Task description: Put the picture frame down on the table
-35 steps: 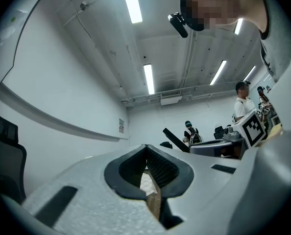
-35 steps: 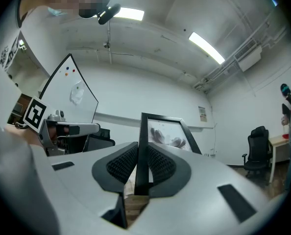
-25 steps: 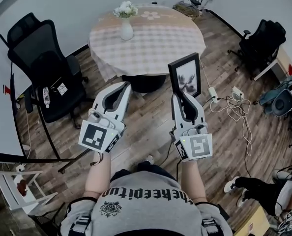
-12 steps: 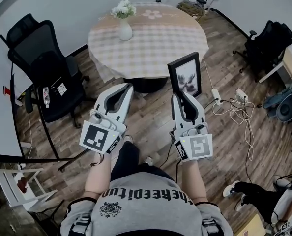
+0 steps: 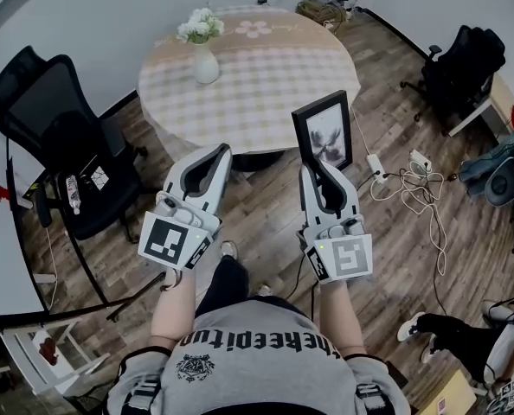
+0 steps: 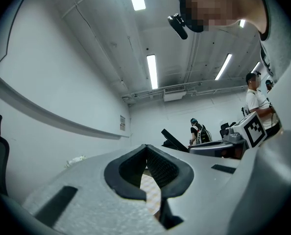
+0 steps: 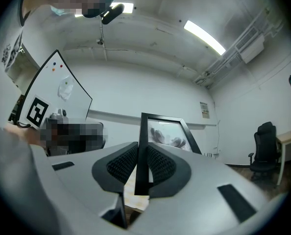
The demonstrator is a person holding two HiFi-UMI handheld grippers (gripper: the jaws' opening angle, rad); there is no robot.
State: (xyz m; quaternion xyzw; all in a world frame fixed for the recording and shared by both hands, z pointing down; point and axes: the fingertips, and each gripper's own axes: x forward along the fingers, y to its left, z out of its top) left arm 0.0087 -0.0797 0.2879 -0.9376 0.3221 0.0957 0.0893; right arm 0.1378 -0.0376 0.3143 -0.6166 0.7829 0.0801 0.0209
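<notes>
just short of the table (image 5: 266, 67), the right claw (image 5: 316, 164) pinches the upright picture frame (image 5: 324, 135) by its edge, left claw (image 5: 222, 150) closed on nothing: seemingly mid-carry, needing a forward reach, then lowering.

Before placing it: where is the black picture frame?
Head view, right of centre: the right gripper holds the black picture frame upright, near the round checked table.

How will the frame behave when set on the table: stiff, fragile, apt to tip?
Probably stiff: the frame stands straight with the right gripper pinching only one edge. Thin and tall, it may tip easily. Its glossy front may be glass, so fragile.
</notes>
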